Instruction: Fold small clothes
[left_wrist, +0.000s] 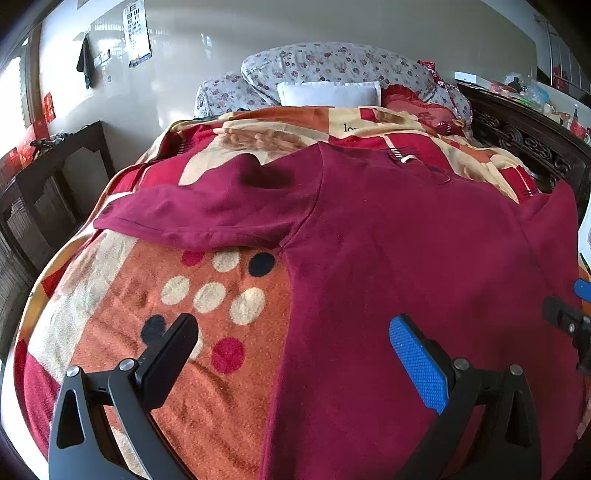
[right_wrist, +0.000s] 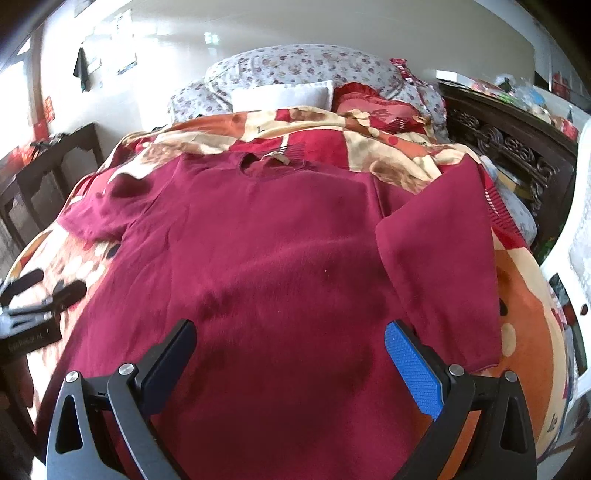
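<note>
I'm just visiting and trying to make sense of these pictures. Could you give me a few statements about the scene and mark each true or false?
1. The dark red T-shirt lies spread out on a patterned blanket. True.
2. The left tool is clamped on a sleeve. False: its fingers stand wide apart, holding nothing.
3. The right tool is open above the shirt's lower part. True.
4. The shirt is already folded into a neat square. False: the body lies flat and the left sleeve sticks out sideways.
5. A white pillow lies at the far end of the bed. True.
6. The shirt is blue. False: it is dark red.
</note>
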